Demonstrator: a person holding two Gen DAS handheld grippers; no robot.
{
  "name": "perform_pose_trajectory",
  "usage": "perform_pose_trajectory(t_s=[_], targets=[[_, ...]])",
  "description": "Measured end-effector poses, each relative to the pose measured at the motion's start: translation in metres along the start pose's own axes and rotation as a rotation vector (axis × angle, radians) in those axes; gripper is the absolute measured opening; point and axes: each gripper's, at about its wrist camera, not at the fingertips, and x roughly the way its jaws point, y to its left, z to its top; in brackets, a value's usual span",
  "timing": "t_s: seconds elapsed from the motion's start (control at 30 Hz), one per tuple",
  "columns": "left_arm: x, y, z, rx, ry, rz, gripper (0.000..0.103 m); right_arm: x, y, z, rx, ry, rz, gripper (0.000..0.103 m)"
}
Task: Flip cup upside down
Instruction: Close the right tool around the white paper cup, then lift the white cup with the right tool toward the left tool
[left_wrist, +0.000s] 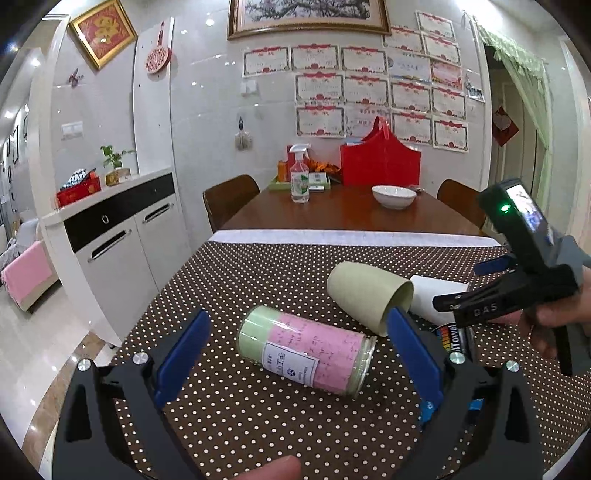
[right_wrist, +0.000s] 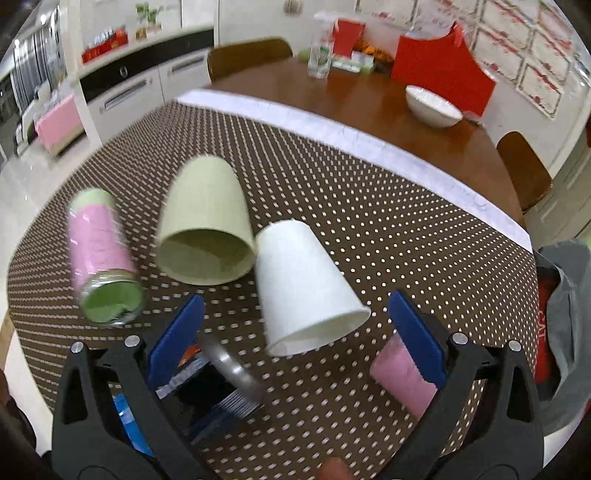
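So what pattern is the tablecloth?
Brown with small white polka dots; tablecloth shows best in the right wrist view.

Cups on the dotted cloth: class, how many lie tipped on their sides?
2: the green cup lies beside the glass jar; the white paper cup touches its rim, nearer the right gripper. None seem hidden.

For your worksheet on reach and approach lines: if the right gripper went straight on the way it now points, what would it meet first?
Probably the white paper cup, lying on its side between the open right gripper fingers; depth is uncertain.
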Motion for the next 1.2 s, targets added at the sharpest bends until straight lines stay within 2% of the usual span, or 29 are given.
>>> perform_pose_trajectory(t_s=[0.2,0.37,0.43,0.47,0.5,0.57,0.6,0.9,1.2], targets=[[0.017,-0.003,-0.003,0.002,0.033,-0.006,0.095,0.031,-0.012,0.004,-0.002,0.079,0.042,0.097],[0.025,-0.007,-0.003,0.006,0.046,-0.014,0.095,0.045,-0.019,0.006,0.030,0.105,0.081,0.096],[0.026,-0.008,-0.004,0.005,0.049,-0.014,0.095,0.045,-0.019,0.007,0.034,0.114,0.093,0.086],[0.026,-0.008,-0.004,0.005,0.049,-0.013,0.095,0.045,-0.021,0.007,0.037,0.117,0.099,0.076],[0.025,-0.009,-0.004,0.004,0.051,-0.013,0.095,0.044,-0.022,0.007,0.039,0.116,0.102,0.075],[0.024,-0.010,-0.004,0.001,0.052,-0.013,0.095,0.044,-0.021,0.008,0.034,0.110,0.103,0.070],[0.023,-0.011,-0.005,0.001,0.052,-0.013,0.095,0.042,-0.022,0.007,0.039,0.105,0.108,0.064],[0.010,-0.014,-0.008,0.005,0.040,-0.011,0.095,0.015,-0.038,0.002,0.103,0.042,0.115,0.064],[-0.021,-0.016,-0.010,-0.007,0.002,-0.003,0.095,-0.049,-0.038,-0.002,0.119,-0.079,0.106,0.064]])
